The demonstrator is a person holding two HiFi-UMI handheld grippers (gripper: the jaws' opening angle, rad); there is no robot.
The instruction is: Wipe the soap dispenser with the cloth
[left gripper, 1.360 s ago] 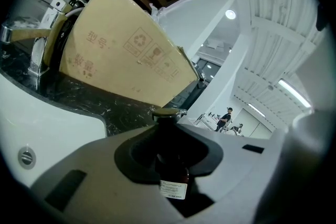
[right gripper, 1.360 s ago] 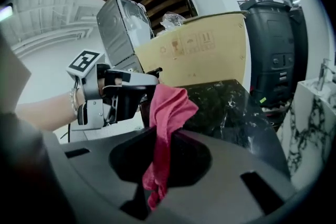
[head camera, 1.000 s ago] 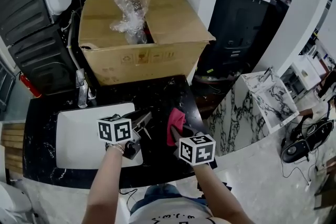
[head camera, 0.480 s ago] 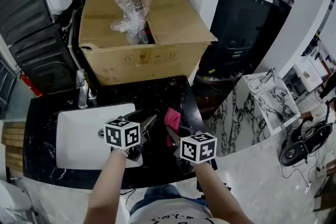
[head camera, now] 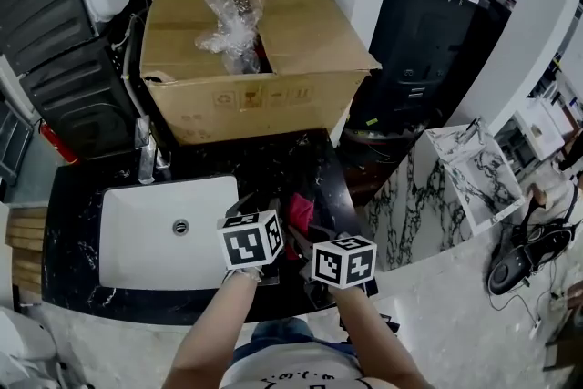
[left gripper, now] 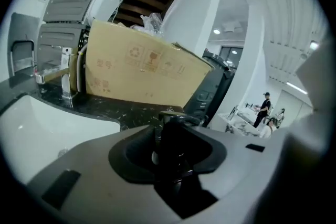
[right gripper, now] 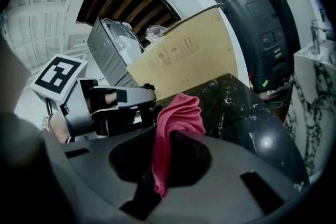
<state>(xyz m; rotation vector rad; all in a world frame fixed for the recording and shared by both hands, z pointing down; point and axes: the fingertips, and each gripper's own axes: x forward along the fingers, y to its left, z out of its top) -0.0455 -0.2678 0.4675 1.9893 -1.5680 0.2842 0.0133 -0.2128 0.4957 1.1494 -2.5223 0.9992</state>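
Note:
The soap dispenser (left gripper: pixel 176 147) is a dark bottle with a pump head. It stands between the jaws of my left gripper (left gripper: pixel 176 136). Those jaws are closing round it, and I see no pad pressing on it. My right gripper (right gripper: pixel 165 152) is shut on a pink cloth (right gripper: pixel 177 118), which sticks up out of its jaws. In the head view the cloth (head camera: pixel 301 212) hangs right beside the left gripper (head camera: pixel 271 216), over the black counter. The dispenser itself is lost in shadow there. The right gripper view shows the left gripper (right gripper: pixel 113 99) close on the left.
A white sink (head camera: pixel 155 237) is set in the black marble counter (head camera: pixel 273 161), with a tap (head camera: pixel 146 150) behind it. A large open cardboard box (head camera: pixel 264 59) with crumpled plastic (head camera: pixel 228 18) stands at the back. The counter's right edge drops to a pale floor.
My left gripper has swung right from over the sink, so its marker cube now sits next to the right one. The cloth and right gripper have shifted slightly.

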